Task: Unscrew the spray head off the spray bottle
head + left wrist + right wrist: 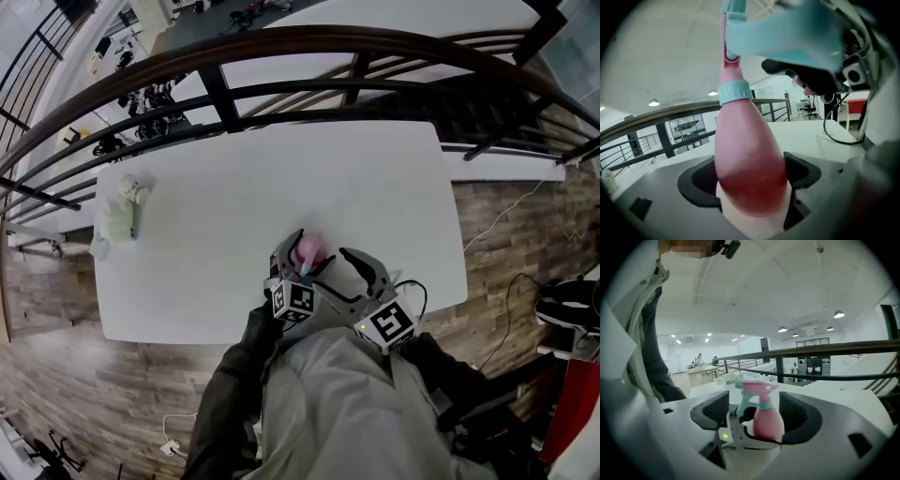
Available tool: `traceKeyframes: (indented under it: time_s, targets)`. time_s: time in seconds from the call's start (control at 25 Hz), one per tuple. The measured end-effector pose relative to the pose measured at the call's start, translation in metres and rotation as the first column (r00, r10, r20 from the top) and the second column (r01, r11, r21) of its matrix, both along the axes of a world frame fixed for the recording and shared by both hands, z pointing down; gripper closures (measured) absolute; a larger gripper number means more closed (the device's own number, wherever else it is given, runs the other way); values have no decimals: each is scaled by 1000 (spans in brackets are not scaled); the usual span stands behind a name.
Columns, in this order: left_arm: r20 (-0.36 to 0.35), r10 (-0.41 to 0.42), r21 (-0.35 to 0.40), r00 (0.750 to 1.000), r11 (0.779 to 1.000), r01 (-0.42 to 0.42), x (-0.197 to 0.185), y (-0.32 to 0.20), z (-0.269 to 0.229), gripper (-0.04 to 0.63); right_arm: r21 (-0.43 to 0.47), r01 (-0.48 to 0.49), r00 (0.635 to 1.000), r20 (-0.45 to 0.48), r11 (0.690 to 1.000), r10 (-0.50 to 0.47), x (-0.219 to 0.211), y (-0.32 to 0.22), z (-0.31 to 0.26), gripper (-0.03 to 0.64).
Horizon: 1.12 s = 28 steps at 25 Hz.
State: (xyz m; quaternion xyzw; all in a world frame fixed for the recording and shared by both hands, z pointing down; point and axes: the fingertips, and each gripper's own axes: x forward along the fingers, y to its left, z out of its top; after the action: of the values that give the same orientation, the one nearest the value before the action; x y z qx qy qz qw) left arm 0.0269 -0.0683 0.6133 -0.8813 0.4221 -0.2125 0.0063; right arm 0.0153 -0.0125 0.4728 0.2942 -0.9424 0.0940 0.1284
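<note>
We hold the pink spray bottle [310,248] in the left gripper [751,182], just above the near edge of the white table [281,178], a little below the middle of the head view. In the left gripper view the two dark jaws are closed against the wide lower body of the bottle, one on each side. The bottle narrows upward to a light blue collar [734,92]. Above the collar the light blue spray head [787,33] fills the upper right of the frame, still seated on the neck. The right gripper [754,411] sits just right of the left one in the head view, close to the bottle. In the right gripper view its jaws stand apart. The bottle appears upright in the gap between them with space on both sides, so the pads press on nothing. A white part of the left gripper with a small green light [724,434] shows at the bottle's base. Near the table's upper left corner lies a small pale object [120,211] that we cannot identify, well apart from the bottle. A dark curved railing [281,42] runs beyond the table's far edge. Our grey jacket [319,403] fills the bottom of the head view.
</note>
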Motion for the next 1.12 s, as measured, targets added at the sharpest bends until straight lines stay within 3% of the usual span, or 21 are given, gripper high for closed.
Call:
traceKeyframes:
  time_s: [0.04,0.24,0.4,0.52,0.6,0.72,1.0,1.12]
  targets:
    - [5,-20,0,1000,1000,20,-2,-1,2,169,-4,35,999,-4,999,-35,-12,7,-4,280]
    - [43,-68,8,997,998,68,-5,2,5,169,8,62,997,-50,998,-62,-46,-6,7,252]
    - [33,14,3,999,1000,-14,4,9,4,169,-38,68,993,-95,997,-71,-49,-23,23,253]
    - [-20,80,-10,997,997,-81,11,13,1,169,28,172,972,-165,985,-165,-45,-18,26,255]
    - [-84,91,-15,992,996,-92,8,12,-2,169,80,267,944,-220,960,-244,-38,-10,31,255]
    - [-136,117,-22,984,992,-121,3,11,-5,169,67,328,922,-241,942,-304,-25,-10,36,259]
    - [-140,139,-22,980,989,-143,3,12,-5,169,-3,193,974,-118,981,-192,9,-29,36,269]
    - [-125,156,-20,980,987,-160,5,14,-5,169,-104,77,997,30,992,-74,28,-40,36,381]
